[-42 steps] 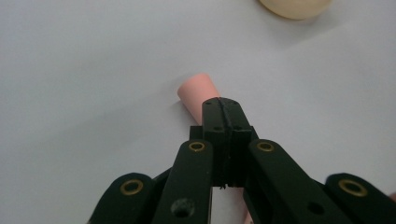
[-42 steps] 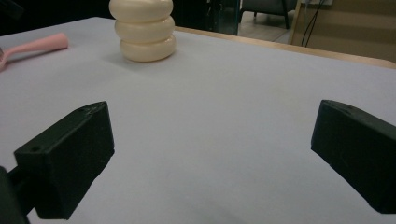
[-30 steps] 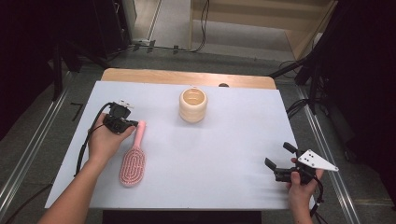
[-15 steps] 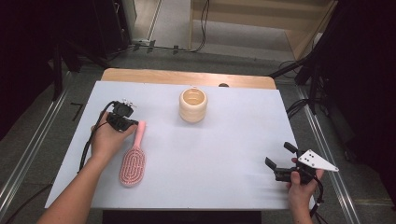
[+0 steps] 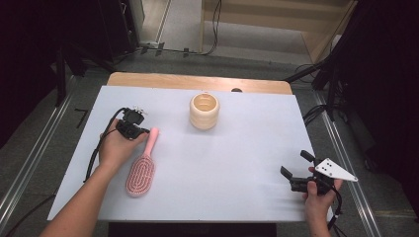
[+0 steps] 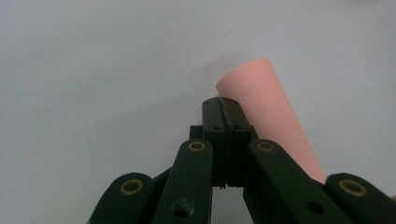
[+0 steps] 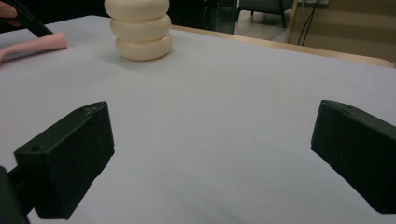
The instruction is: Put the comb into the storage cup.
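The hairbrush at the near left looks like matt pink plastic, its handle smooth and without shine, its head ribbed. The cup at the far middle is cream-coloured with a smooth, faintly glossy skin, ceramic or plastic, bulging in three rounded rings. The table cover is a pale, matt, smooth sheet; a strip of light varnished wood shows along its far edge. The left gripper has matt black plastic jaws with brass-coloured rivets. The right gripper carries matt black blocks.
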### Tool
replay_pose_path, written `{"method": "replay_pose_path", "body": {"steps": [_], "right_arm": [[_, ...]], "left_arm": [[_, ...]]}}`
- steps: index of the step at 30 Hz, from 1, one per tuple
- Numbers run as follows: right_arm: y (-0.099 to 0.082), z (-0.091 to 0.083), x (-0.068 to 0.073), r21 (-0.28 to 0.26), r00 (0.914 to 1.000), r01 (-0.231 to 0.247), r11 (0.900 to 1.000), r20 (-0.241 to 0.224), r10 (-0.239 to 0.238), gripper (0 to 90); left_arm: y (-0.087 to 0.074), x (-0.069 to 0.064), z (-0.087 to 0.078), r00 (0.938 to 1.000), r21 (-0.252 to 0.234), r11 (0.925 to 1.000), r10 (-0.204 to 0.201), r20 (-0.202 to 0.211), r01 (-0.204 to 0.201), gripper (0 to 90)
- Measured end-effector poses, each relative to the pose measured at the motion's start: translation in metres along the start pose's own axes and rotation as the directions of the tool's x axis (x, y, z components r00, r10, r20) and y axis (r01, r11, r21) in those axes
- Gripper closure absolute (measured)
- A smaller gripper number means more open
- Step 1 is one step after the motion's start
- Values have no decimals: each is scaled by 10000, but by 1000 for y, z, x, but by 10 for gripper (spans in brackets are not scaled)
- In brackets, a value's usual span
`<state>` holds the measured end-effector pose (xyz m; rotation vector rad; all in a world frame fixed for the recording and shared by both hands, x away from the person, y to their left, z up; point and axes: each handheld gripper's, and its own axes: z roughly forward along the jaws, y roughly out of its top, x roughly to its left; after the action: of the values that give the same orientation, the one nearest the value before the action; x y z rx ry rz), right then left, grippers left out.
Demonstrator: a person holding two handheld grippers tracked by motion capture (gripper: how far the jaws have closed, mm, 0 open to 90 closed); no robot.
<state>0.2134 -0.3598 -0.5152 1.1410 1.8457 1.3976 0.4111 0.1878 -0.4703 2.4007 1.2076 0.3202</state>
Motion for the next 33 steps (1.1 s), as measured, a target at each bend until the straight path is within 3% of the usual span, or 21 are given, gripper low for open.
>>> {"method": "replay_pose_path", "body": {"steps": [5,19,25,31,32,33], "right_arm": [[0,0,0,-7,10000,-14,10000,-9,14,0],[0,0,0,0,10000,-18,10000,-18,18,0],[0,1,0,5,10000,-20,10000,-33,20,0],[0,1,0,6,10000,-36,10000,-12,36,0],[0,1,0,2,10000,-35,10000,-18,35,0],[0,1,0,-1,10000,-31,10000,-28,31,0]], "left_arm": [[4,-12,3,9989,83,9995,306,366,-309,900],[10,-39,4,9922,156,9947,999,747,-1013,900],[12,-54,6,9857,207,9908,1312,1059,-1341,900],[15,-69,9,9747,353,9821,1789,1338,-1851,900],[15,-75,10,9694,389,9785,1949,1490,-2027,900],[15,-75,10,9694,389,9785,1949,1490,-2027,900]]}}
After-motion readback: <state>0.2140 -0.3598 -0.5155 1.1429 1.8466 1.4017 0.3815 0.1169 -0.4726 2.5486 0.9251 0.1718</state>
